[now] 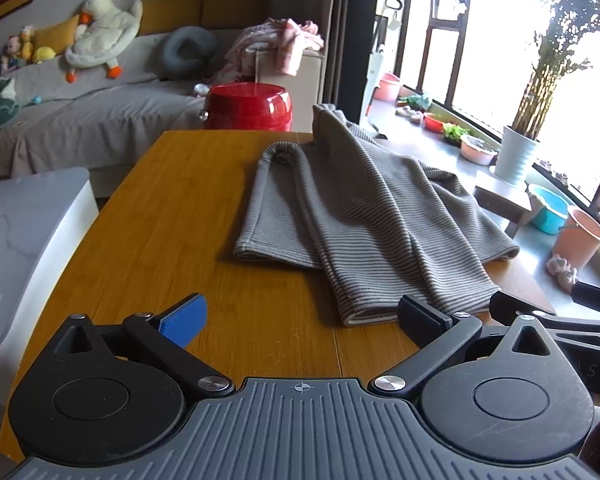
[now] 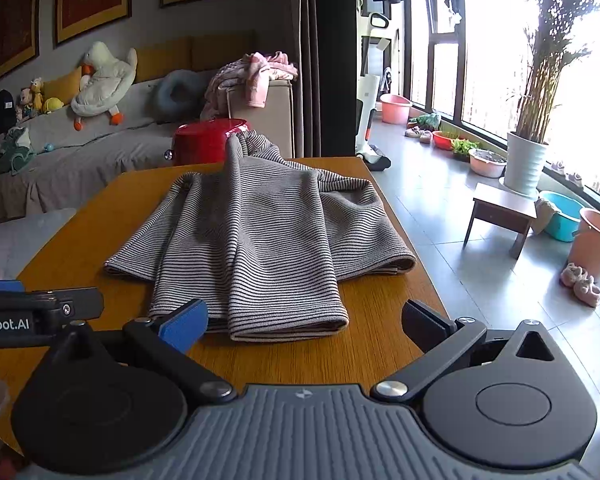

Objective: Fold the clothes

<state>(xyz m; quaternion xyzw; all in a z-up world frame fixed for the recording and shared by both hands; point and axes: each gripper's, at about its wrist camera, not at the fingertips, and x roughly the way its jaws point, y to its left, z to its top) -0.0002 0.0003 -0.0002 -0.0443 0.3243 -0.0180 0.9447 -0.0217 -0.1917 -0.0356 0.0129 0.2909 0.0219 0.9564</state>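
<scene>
Though both claws (image 1: 302, 316) (image 2: 304, 322) gape empty, striped garment's (image 2: 256, 232) far end hides bucket (image 2: 208, 140) partly.

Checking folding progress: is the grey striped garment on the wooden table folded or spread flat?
Partly folded: the grey striped garment lies in overlapping layers on the wooden table, one end rumpled.

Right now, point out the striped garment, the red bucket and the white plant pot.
striped garment (image 2: 260, 232): right wrist view, middle of the folded cloth.
red bucket (image 1: 248, 108): left wrist view, front wall below the rim.
white plant pot (image 2: 524, 164): right wrist view, ribbed side.
</scene>
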